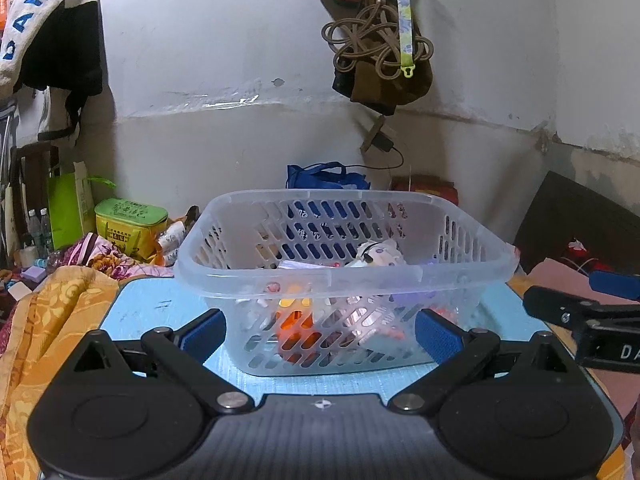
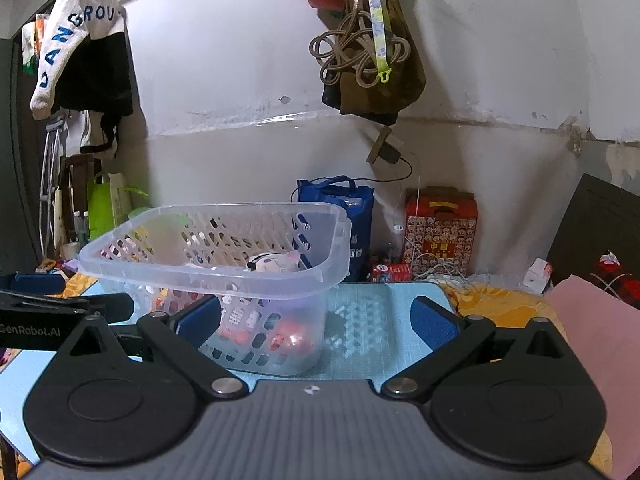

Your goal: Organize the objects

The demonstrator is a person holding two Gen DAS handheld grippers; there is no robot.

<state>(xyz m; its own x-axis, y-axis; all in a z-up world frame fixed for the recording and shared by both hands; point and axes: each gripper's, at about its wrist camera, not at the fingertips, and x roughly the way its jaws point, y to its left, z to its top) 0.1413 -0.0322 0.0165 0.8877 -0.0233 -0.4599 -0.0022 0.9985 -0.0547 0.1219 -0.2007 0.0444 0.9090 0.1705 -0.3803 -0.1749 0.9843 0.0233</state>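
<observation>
A clear plastic basket (image 1: pixel 472 268) with slotted walls stands on a light blue table (image 1: pixel 136 312). It holds several small items, among them a white and black plush toy (image 1: pixel 378 254) and an orange item (image 1: pixel 294 322). My left gripper (image 1: pixel 320 334) is open and empty, just in front of the basket's near wall. In the right wrist view the basket (image 2: pixel 336 240) sits left of centre with the plush toy (image 2: pixel 276 262) inside. My right gripper (image 2: pixel 318 322) is open and empty, at the basket's right corner. Each gripper shows at the edge of the other's view.
An orange patterned cloth (image 1: pixel 48 320) lies left of the table. A yellow-green tin (image 1: pixel 130 226), a blue bag (image 2: pixel 354 216) and a red box (image 2: pixel 440 232) stand by the wall. A pink sheet (image 2: pixel 596 344) lies at right. Bags and cords (image 1: pixel 380 48) hang above.
</observation>
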